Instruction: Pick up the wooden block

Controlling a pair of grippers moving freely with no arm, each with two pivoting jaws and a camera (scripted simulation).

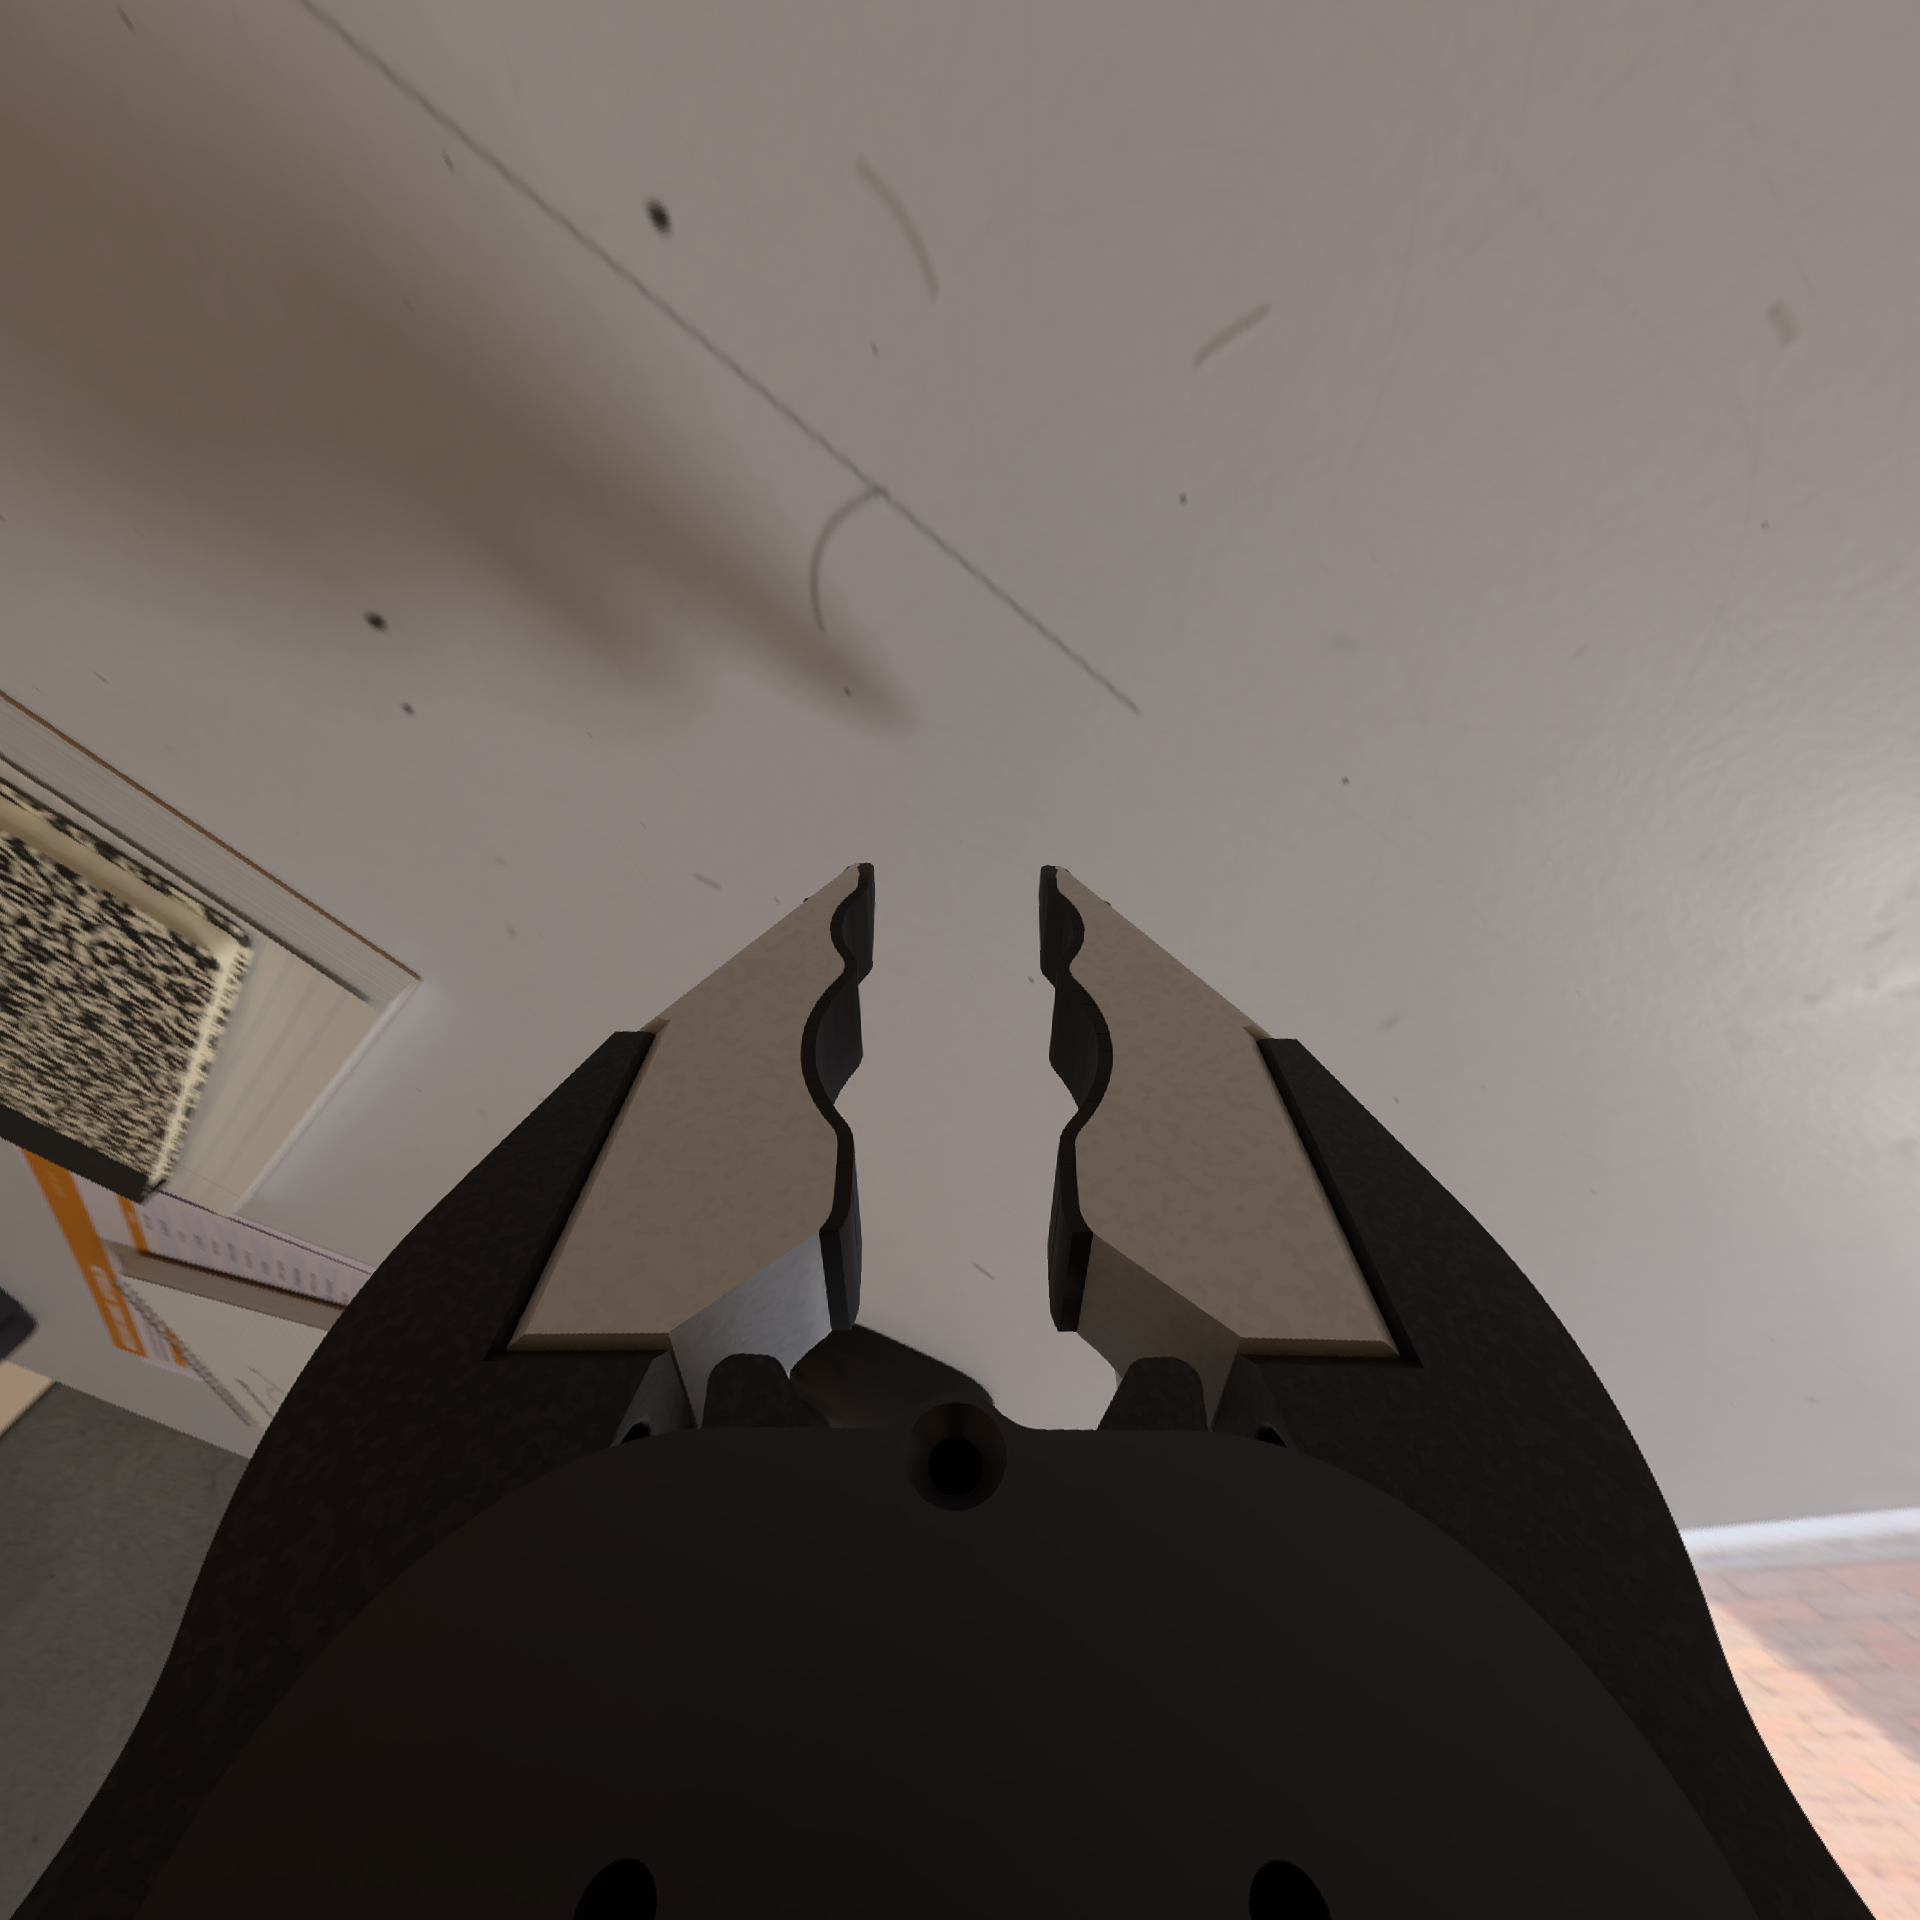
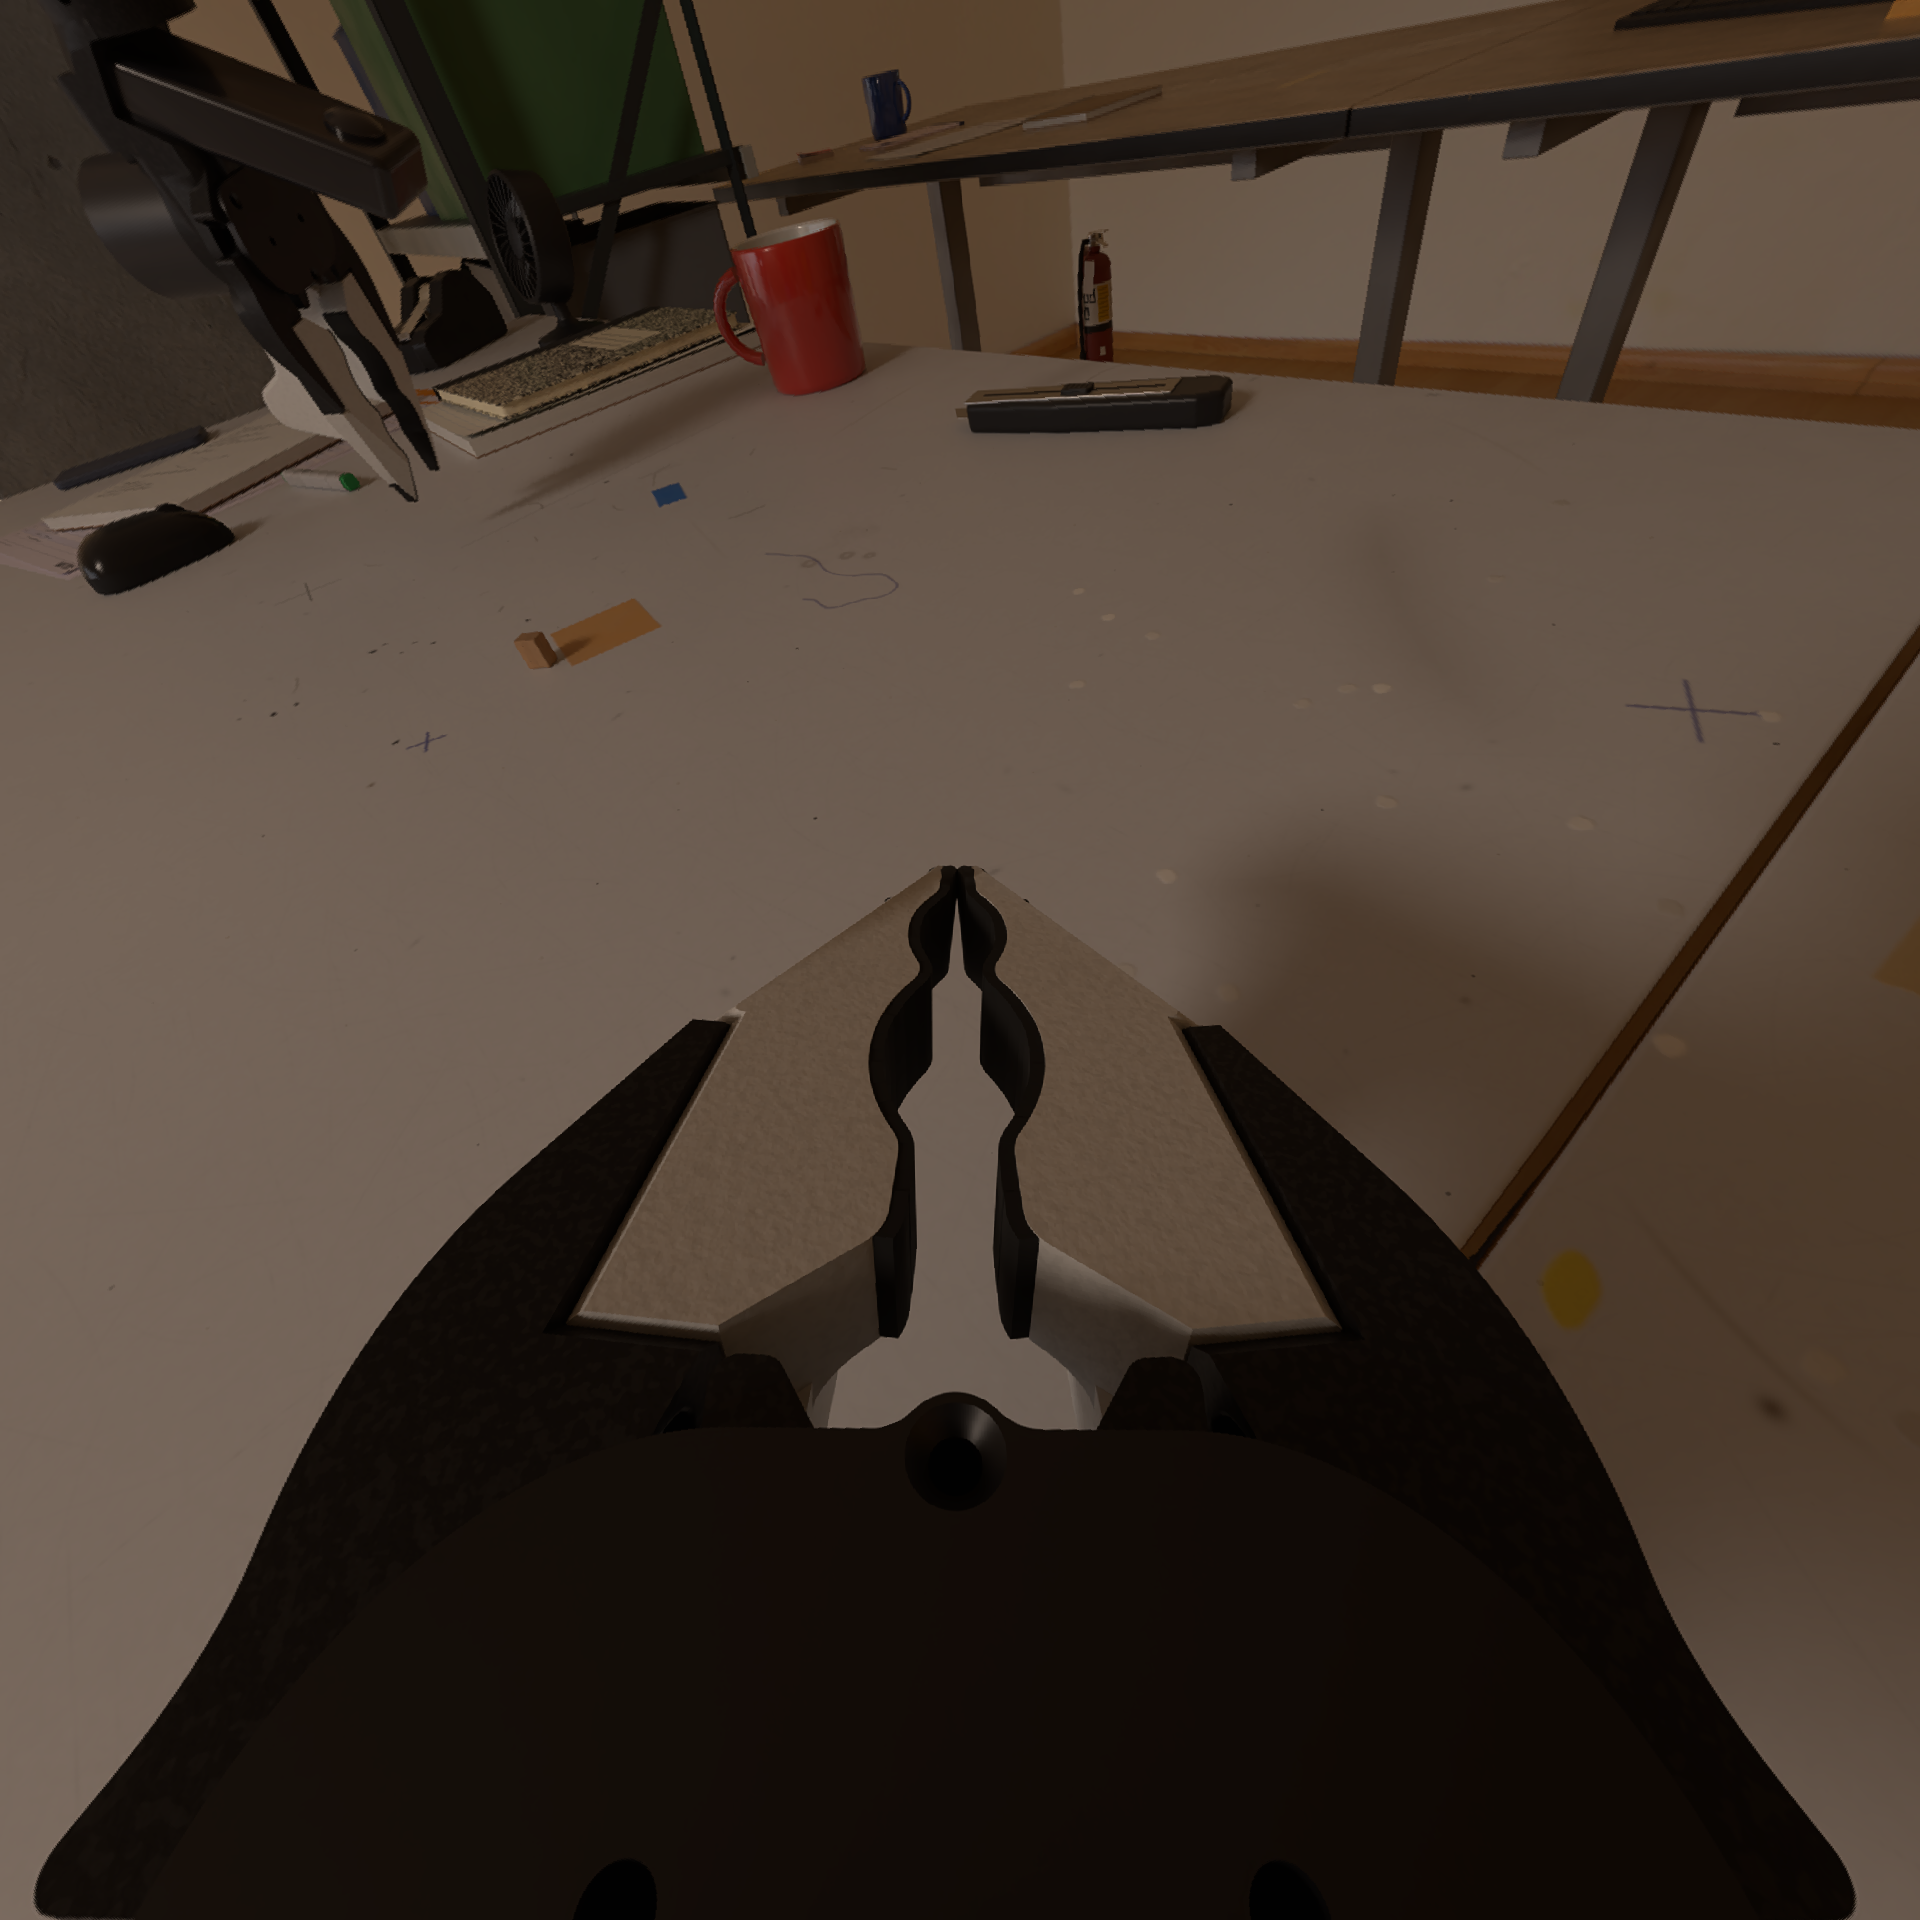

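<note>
L black two-finger gripper (image 1: 957, 883): jaws apart, empty, over bare table. R black gripper (image 2: 957, 871): tips together, empty. Small tan wooden block (image 2: 537, 649) sits well ahead-left of R gripper, touching orange tape patch (image 2: 606, 630). Nothing grasped yet; approach, grip, lift all remain.

The left wrist view looks steeply down along its own hand-held gripper (image 1: 957, 873) at the tabletop (image 1: 1351, 520) from close range, with a speckled notebook (image 1: 94, 987) at its left edge. The right wrist view sits low, facing across the same tabletop (image 2: 1143, 623) toward background desks (image 2: 1351, 104). Both share the notebook (image 2: 582, 364); the left hand-held gripper (image 2: 400, 468) appears far left.
</note>
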